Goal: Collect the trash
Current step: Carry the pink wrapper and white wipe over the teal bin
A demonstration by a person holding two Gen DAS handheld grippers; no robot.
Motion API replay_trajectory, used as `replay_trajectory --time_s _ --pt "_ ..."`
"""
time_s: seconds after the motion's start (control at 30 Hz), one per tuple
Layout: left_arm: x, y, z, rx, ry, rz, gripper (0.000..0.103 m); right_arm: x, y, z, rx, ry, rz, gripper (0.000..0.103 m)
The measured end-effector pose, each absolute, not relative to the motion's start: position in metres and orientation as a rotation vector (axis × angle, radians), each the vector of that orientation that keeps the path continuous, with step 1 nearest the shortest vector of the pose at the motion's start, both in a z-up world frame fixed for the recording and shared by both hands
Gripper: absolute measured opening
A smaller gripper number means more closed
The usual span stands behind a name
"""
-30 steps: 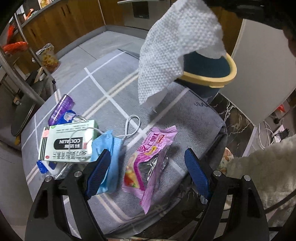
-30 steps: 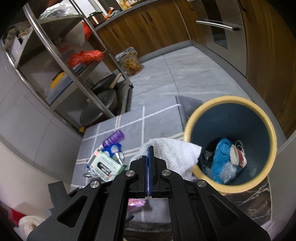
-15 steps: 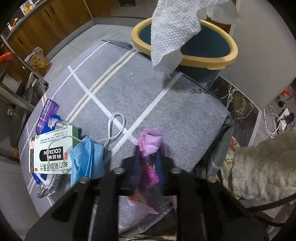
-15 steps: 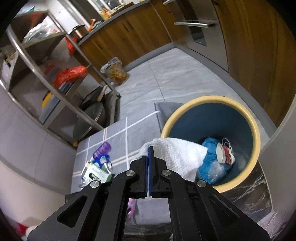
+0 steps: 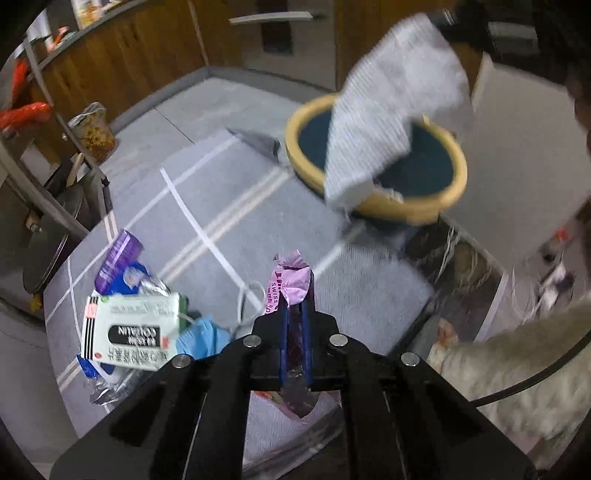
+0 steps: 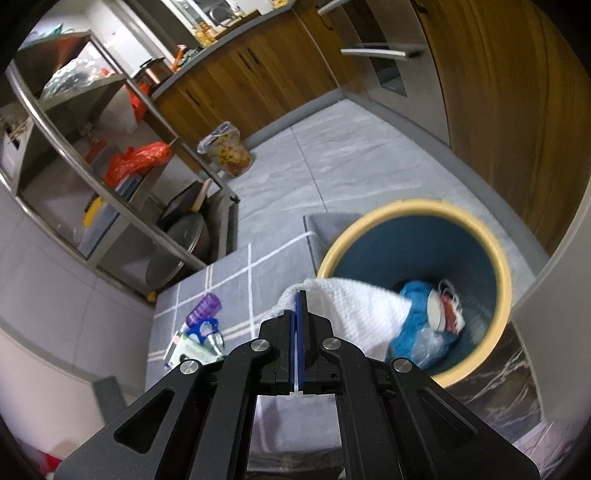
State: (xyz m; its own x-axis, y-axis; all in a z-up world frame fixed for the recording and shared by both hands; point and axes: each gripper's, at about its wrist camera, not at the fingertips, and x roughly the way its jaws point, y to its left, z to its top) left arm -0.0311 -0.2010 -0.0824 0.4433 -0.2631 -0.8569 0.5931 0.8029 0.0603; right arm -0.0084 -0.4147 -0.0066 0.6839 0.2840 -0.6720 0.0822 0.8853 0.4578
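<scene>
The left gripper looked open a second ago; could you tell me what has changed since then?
The left gripper has closed on the pink snack wrapper and lifted it off the grey mat. The right gripper has carried the white paper towel over the bin. The medicine box, blue mask and purple bottle lie as before.

The room was a kitchen with a grey tiled floor [image 6: 332,162] and a grey rug [image 5: 207,206] crossed by white lines. Wooden cabinets [image 6: 258,85] ran along the far wall under a grey countertop [image 6: 229,33], beside what seemed to be a built-in oven [image 6: 391,62]. A metal shelving rack [image 6: 110,155] stood against pale wall tiles [image 6: 40,295], pans on its lowest shelf.
</scene>
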Motion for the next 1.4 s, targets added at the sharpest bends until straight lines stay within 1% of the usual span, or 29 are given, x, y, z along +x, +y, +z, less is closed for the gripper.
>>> replay_trajectory --time_s 0.13,0.37,0.6,0.73,1.0,1.2,1.4 --pt "-0.026 -0.200 -0.070 0.332 0.941 -0.547 0.006 -0.011 -0.421 0.006 0.494 0.779 0.112 0.002" --pt "-0.009 -0.195 -0.055 0.252 0.916 -0.544 0.006 -0.012 -0.430 0.029 0.428 0.729 0.079 0.002" --pt "0.011 -0.212 -0.032 0.226 0.859 -0.593 0.006 -0.012 -0.438 0.065 0.307 0.635 0.054 0.002" --pt "0.025 -0.221 -0.023 0.191 0.832 -0.614 0.006 -0.010 -0.448 0.071 0.300 0.599 0.048 0.002" --pt "0.055 -0.258 -0.016 0.178 0.752 -0.653 0.006 -0.002 -0.472 0.055 0.313 0.609 0.014 0.002" --pt "0.047 -0.275 -0.038 0.177 0.729 -0.679 0.006 0.005 -0.491 0.028 0.377 0.672 -0.021 0.002" --pt "0.048 -0.290 -0.052 0.199 0.746 -0.689 0.006 0.011 -0.493 0.004 0.358 0.738 -0.055 0.002"
